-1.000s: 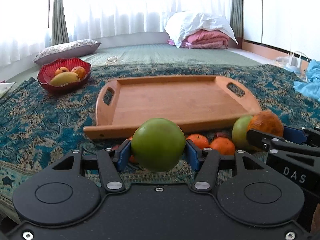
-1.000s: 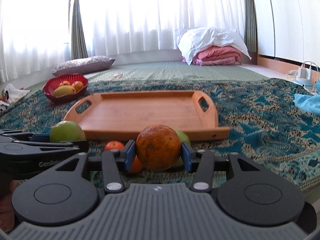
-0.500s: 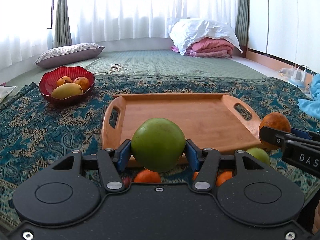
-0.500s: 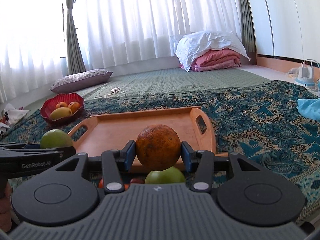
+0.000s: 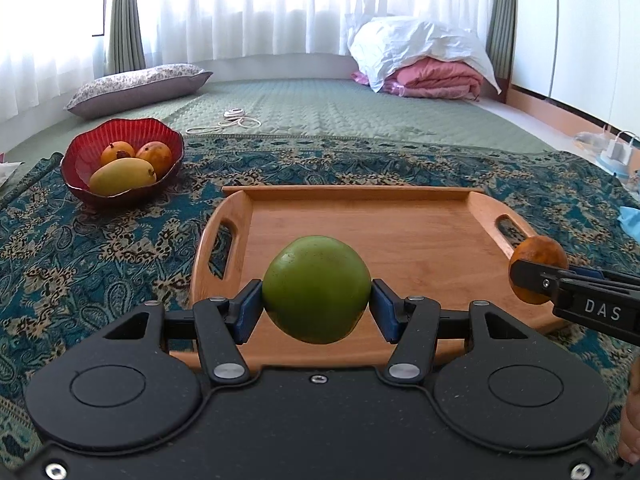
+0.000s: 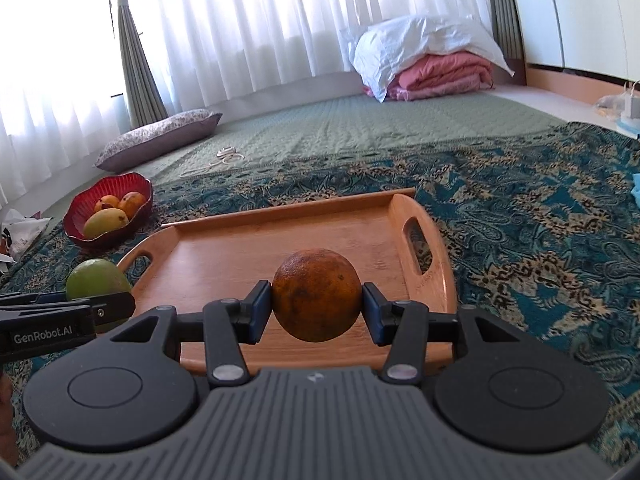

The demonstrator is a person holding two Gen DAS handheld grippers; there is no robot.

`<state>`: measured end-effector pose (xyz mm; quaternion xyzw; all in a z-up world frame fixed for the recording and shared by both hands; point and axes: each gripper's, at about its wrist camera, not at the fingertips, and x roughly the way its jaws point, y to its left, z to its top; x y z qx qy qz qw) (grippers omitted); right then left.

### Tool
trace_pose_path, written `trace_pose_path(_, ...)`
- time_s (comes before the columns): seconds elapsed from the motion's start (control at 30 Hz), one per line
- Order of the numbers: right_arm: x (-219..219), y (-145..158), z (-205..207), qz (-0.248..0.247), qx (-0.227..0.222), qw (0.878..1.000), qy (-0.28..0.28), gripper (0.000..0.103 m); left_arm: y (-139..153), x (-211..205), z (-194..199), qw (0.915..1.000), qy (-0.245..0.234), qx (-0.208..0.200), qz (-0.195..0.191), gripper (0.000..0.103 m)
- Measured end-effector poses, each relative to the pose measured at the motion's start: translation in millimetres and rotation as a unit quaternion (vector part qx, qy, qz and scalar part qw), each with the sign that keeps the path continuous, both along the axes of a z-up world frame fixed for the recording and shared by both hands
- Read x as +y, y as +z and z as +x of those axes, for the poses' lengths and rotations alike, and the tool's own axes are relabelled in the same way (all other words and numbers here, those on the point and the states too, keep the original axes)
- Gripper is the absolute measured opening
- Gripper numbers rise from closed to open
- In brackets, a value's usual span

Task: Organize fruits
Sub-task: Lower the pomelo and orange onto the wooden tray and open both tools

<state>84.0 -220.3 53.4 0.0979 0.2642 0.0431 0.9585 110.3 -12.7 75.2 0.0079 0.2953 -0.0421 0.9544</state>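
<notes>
My left gripper is shut on a round green fruit, held over the near left part of a wooden tray. My right gripper is shut on a brownish orange above the tray, toward its near right. In the left wrist view the orange and the right gripper show at the right edge. In the right wrist view the green fruit and the left gripper show at the left. The tray's floor is bare.
A red bowl with a yellow mango and two orange fruits stands far left on the patterned blue cloth. Beyond lie a green mat, a cushion, a white cable and a pile of bedding. A charger sits far right.
Both grippers have carried their fruits forward and a little up, from in front of the tray to over it. The loose fruits at the tray's near edge have dropped out of view.
</notes>
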Motion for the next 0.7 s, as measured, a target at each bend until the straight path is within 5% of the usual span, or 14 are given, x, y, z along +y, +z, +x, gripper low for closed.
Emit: trace_pose_path(0.7,2.5,-24.3,41.8,-0.015,0.059,0.998,0.003,0.052,-32.2,0.9,50.6,0.9985,0.023,0.05,0.002,0.055)
